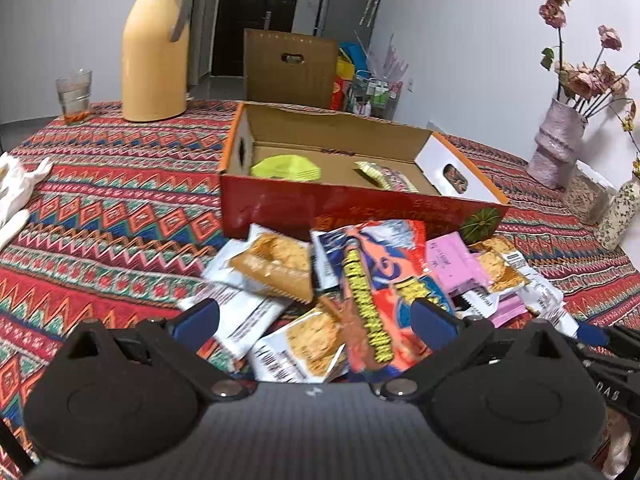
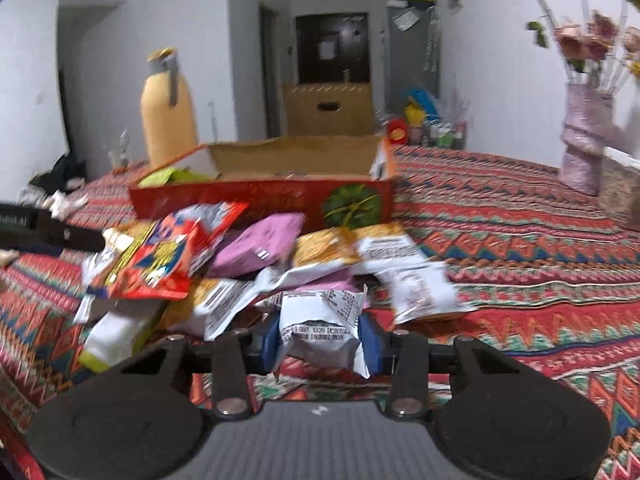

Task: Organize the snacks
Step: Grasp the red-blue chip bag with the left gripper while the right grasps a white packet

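Note:
A pile of snack packets (image 1: 348, 280) lies on the patterned tablecloth in front of a red cardboard box (image 1: 340, 208). The box holds a lime green packet (image 1: 286, 168) and a small yellow packet (image 1: 372, 172). My left gripper (image 1: 316, 316) is open above the pile, over a white cracker packet (image 1: 304, 348) and a red and blue packet (image 1: 380, 288). My right gripper (image 2: 322, 340) is shut on a small white packet (image 2: 320, 328) at the near edge of the pile (image 2: 248, 264). The box also shows in the right wrist view (image 2: 264, 196).
A yellow thermos (image 1: 154, 48) and a glass (image 1: 74, 96) stand at the back left. A pink vase with dried flowers (image 1: 556, 144) stands at the right, with a patterned bottle (image 1: 618, 212) nearer. A white object (image 1: 16, 192) lies at the left edge.

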The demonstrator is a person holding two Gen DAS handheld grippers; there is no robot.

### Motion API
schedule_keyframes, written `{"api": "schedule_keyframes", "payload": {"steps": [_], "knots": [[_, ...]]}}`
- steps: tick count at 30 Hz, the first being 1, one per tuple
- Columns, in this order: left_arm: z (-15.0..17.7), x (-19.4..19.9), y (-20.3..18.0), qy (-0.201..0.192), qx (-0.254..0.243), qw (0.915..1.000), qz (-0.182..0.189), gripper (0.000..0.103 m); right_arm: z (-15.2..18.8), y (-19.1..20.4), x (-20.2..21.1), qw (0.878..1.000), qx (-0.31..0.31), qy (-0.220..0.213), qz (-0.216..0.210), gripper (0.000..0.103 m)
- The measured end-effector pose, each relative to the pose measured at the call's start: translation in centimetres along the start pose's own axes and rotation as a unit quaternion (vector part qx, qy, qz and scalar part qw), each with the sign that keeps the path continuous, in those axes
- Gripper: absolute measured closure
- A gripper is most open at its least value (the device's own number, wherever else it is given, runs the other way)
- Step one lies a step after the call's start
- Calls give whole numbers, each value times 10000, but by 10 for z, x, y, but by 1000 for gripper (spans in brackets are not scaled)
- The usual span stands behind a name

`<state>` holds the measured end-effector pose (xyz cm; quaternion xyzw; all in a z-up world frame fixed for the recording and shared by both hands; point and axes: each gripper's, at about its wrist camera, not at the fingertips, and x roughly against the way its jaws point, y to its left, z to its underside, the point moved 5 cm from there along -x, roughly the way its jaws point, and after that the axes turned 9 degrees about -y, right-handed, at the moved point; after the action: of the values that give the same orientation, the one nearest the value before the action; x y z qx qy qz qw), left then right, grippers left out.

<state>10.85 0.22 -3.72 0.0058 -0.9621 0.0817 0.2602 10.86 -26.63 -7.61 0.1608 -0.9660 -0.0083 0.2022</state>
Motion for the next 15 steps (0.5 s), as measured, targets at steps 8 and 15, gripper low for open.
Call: {"api": "schedule_keyframes", "payload": {"steps": [8, 15], "knots": [[-10, -31, -33, 215, -182, 9996, -36, 0, -9, -19, -2, 9988, -289, -262, 302, 62], [-4, -58, -57, 498, -243, 9983, -181, 0, -8, -21, -9, 9982, -464, -301, 246, 62]]}}
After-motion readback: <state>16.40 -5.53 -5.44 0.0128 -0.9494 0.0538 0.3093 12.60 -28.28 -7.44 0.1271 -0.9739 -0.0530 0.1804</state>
